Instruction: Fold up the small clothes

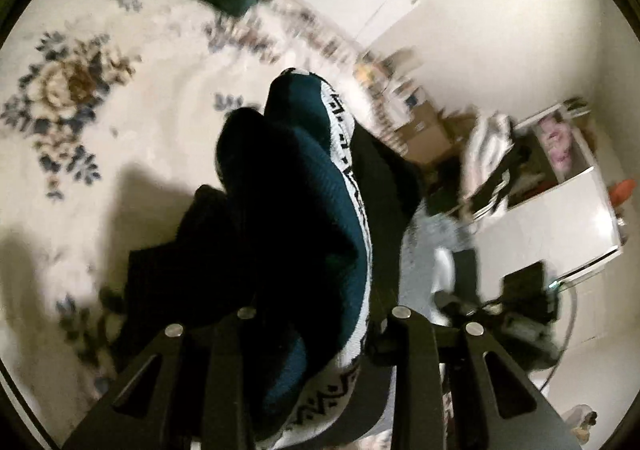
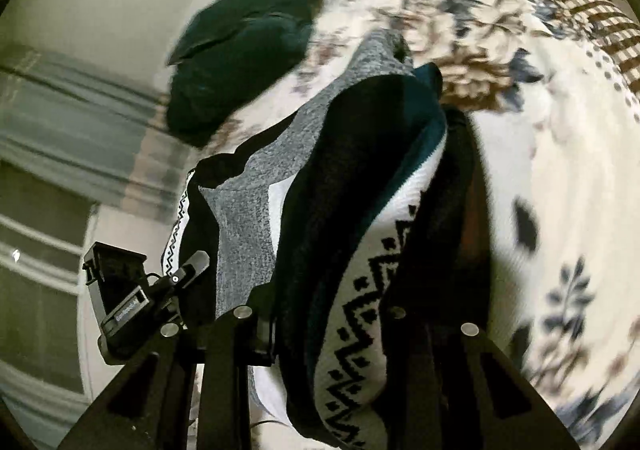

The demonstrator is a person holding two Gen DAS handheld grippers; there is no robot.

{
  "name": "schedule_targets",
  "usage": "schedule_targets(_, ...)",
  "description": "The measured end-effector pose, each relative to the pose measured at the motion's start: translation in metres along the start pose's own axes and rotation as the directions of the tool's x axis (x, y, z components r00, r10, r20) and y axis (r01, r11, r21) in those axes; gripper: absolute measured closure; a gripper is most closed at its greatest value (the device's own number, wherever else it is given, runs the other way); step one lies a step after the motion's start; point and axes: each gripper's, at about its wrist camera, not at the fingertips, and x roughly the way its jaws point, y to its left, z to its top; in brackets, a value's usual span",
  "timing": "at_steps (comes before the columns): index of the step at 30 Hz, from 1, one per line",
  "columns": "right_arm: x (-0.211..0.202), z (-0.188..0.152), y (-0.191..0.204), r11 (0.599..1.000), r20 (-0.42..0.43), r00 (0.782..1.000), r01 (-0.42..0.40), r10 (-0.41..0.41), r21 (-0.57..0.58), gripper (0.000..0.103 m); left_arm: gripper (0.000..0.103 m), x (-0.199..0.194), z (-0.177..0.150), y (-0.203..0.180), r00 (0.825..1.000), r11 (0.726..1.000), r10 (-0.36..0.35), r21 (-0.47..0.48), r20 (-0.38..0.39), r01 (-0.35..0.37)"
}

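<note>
Both grippers point down at the flowery bed cover point(image 1: 80, 178). The left gripper point(image 1: 320, 330) pinches the dark blue-green garment point(image 1: 304, 186) with a zigzag white band. The right gripper point(image 2: 320, 330) grips it too, probably by another edge. It hangs bunched up above the bed. Fingertips are hidden by cloth, and everything looks blurry.

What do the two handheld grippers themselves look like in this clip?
Both are matte black. The left gripper and right gripper each show angular finger linkages with triangular cut-outs and round silver pivot screws. The right wrist view also catches the left gripper from outside: a boxy black housing with a small, unreadable white label. No sleeves visible.
</note>
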Motion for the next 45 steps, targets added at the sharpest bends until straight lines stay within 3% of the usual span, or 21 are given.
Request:
schedule_targets(2,0.018,0.017,-0.014,0.996,-0.017,0.996,0.083,-0.083,0.027,0.067,0.07,0.025,0.007,0.018,0.996,0.997,0.071,-0.003,-0.055,-0.071)
schedule_targets(3,0.023,0.022,-0.024,0.992,-0.03,0.993,0.119,-0.118,0.033,0.059,0.068,0.03,0.005,0.027,0.994,0.996,0.084,-0.01,-0.073,-0.085)
schedule_targets(6,0.019,0.029,-0.045,0.98,-0.026,0.981,0.194,-0.193,0.052,0.048,0.062,0.019,-0.005,0.037,0.994,0.996,0.084,-0.028,-0.064,-0.086)
schedule_targets(8,0.012,0.031,-0.047,0.972,-0.012,0.973,0.231,-0.231,0.041,0.036,0.062,0.009,-0.013,0.038,0.994,0.995,0.087,-0.038,-0.062,-0.09)
schedule_targets(10,0.006,0.026,-0.041,0.959,-0.002,0.959,0.282,-0.282,0.023,0.029,0.062,-0.002,-0.019,0.03,0.992,0.992,0.118,-0.028,-0.048,-0.119)
schedule_targets(11,0.001,0.022,-0.034,0.944,0.009,0.944,0.329,-0.329,0.009,0.022,0.062,-0.009,-0.023,0.023,0.988,0.988,0.152,-0.009,-0.031,-0.152)
schedule_targets(12,-0.001,0.016,-0.027,0.925,0.024,0.925,0.379,-0.378,-0.01,0.009,0.056,-0.016,-0.026,0.014,0.98,0.98,0.198,0.016,-0.009,-0.198)
schedule_targets(13,-0.007,0.009,-0.017,0.903,0.047,0.904,0.427,-0.426,-0.033,0.004,0.048,-0.023,-0.028,0.005,0.965,0.964,0.261,0.043,0.014,-0.262)
schedule_targets(14,-0.014,-0.004,-0.005,0.869,0.089,0.87,0.49,-0.484,-0.068,0.0,0.028,-0.028,-0.031,-0.009,0.938,0.934,0.345,0.085,0.041,-0.347)
schedule_targets(15,-0.02,-0.016,0.005,0.84,0.118,0.843,0.535,-0.525,-0.091,0.0,0.015,-0.032,-0.035,-0.017,0.921,0.915,0.384,0.106,0.057,-0.388)
schedule_targets(17,-0.033,-0.042,0.028,0.776,0.182,0.784,0.617,-0.593,-0.133,0.0,0.013,-0.045,-0.048,-0.039,0.882,0.87,0.462,0.15,0.092,-0.471)
schedule_targets(19,-0.045,-0.066,0.046,0.733,0.225,0.744,0.664,-0.629,-0.147,0.0,0.008,-0.055,-0.06,-0.055,0.853,0.835,0.508,0.175,0.116,-0.521)
schedule_targets(23,-0.081,-0.105,0.083,0.702,0.275,0.707,0.699,-0.651,-0.137,0.0,0.006,-0.079,-0.082,-0.089,0.816,0.79,0.558,0.207,0.149,-0.578)
schedule_targets(26,-0.116,-0.127,0.112,0.693,0.313,0.693,0.709,-0.65,-0.131,0.0,0.006,-0.106,-0.095,-0.118,0.802,0.774,0.569,0.211,0.182,-0.597)
schedule_targets(32,-0.192,-0.168,0.175,0.679,0.39,0.676,0.717,-0.625,-0.156,0.0,0.006,-0.164,-0.125,-0.189,0.799,0.767,0.556,0.228,0.23,-0.6)
schedule_targets(37,-0.264,-0.209,0.228,0.689,0.438,0.684,0.703,-0.584,-0.179,0.0,0.006,-0.214,-0.157,-0.243,0.776,0.744,0.56,0.237,0.289,-0.625)
schedule_targets(40,-0.303,-0.233,0.256,0.691,0.459,0.688,0.695,-0.562,-0.196,0.0,0.006,-0.241,-0.173,-0.267,0.774,0.749,0.554,0.222,0.307,-0.624)
schedule_targets(45,-0.371,-0.271,0.292,0.702,0.497,0.691,0.681,-0.525,-0.206,0.0,0.006,-0.282,-0.202,-0.304,0.751,0.734,0.563,0.21,0.345,-0.646)
